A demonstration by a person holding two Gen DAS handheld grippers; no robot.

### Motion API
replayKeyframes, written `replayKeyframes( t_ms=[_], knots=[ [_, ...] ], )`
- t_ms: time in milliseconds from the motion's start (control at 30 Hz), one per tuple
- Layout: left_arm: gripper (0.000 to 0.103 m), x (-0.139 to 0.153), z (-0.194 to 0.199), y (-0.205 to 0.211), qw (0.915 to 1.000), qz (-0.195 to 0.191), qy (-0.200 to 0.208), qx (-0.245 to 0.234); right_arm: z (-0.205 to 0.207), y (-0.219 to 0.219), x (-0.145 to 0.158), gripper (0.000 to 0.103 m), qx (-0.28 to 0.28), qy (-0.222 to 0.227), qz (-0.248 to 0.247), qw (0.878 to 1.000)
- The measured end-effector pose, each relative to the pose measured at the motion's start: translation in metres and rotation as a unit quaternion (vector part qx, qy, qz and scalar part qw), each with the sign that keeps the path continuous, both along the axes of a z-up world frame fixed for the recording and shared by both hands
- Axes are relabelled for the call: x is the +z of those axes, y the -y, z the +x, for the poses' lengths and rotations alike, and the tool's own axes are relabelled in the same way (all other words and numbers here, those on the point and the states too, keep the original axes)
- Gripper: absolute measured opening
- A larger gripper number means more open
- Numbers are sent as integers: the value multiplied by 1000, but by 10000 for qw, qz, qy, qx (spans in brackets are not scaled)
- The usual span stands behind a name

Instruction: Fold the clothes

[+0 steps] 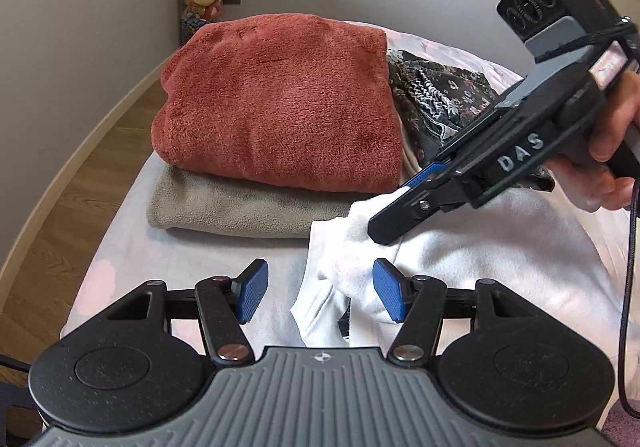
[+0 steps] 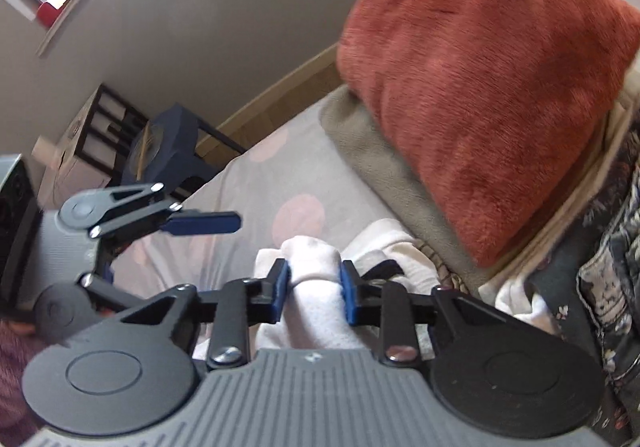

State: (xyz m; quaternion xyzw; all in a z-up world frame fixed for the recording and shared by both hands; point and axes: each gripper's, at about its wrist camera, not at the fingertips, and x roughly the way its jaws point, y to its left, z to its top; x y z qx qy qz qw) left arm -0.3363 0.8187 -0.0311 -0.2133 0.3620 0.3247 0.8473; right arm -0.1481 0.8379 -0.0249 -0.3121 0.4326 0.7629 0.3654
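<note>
A white garment (image 1: 500, 247) lies spread on the bed at the near right. My right gripper (image 2: 314, 287) is shut on a bunched fold of this white garment (image 2: 308, 247), with both blue pads pressing into it. In the left wrist view the right gripper (image 1: 384, 223) comes in from the right, held by a hand (image 1: 612, 167), its tips down in the cloth. My left gripper (image 1: 320, 295) hovers open just over the garment's left edge, and nothing is between its pads. One of the left gripper's pads (image 2: 204, 225) shows at the left of the right wrist view.
A folded rust-red fleece (image 1: 280, 99) sits on a folded grey blanket (image 1: 224, 207) just behind the garment. A dark floral garment (image 1: 436, 99) lies to their right. The bed sheet (image 1: 200, 259) is pale with pink dots; wood floor (image 1: 72, 175) and wall run along the left.
</note>
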Motion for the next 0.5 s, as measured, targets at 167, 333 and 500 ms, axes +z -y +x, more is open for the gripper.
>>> replayKeyframes(
  t_ms=[167,333,500],
  knots=[
    [58,9,-8,8,9983,205,314,-449,7,26,22,25,776,-48,799,9938],
    [59,14,-3,12,9949,225,412,-896,8,45,34,25,1344,-131,1252,9829],
    [59,18,10,18,9864,348,197,-1592,4,57,39,25,1775,-87,1397,9741]
  ],
)
